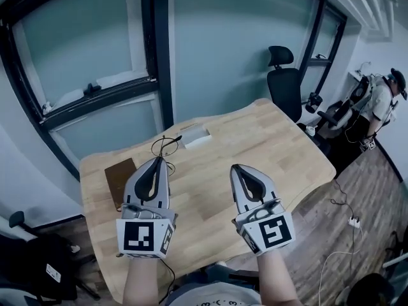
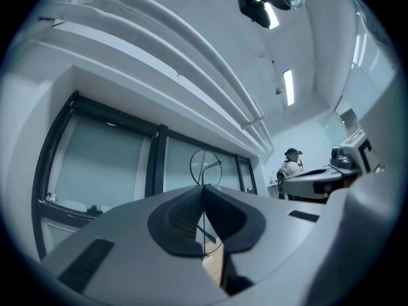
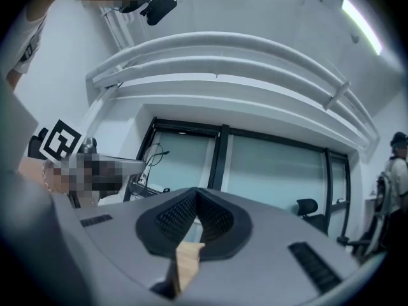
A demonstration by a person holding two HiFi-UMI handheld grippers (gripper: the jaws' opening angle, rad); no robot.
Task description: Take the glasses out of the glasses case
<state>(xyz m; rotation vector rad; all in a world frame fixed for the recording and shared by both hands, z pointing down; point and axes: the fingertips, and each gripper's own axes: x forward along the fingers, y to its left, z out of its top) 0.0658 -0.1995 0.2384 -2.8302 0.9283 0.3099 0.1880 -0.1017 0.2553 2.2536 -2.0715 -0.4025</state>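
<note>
My left gripper (image 1: 159,160) is shut on thin wire-rimmed glasses (image 1: 164,146) and holds them raised above the left part of the wooden table (image 1: 280,139). In the left gripper view a round lens ring (image 2: 205,166) stands above the closed jaws of that gripper (image 2: 204,187), with a thin wire pinched between the pads. A pale open glasses case (image 1: 194,136) lies on the table just beyond and to the right of the glasses. My right gripper (image 1: 236,168) hovers over the table's middle, shut with nothing in it (image 3: 196,190). The glasses (image 3: 153,155) also show small at the left of the right gripper view.
A flat brown object (image 1: 120,178) lies near the table's left edge, beside my left gripper. A black office chair (image 1: 285,85) stands behind the table and a person (image 1: 382,107) stands at the back right. Cables and a power strip (image 1: 352,222) lie on the floor at right.
</note>
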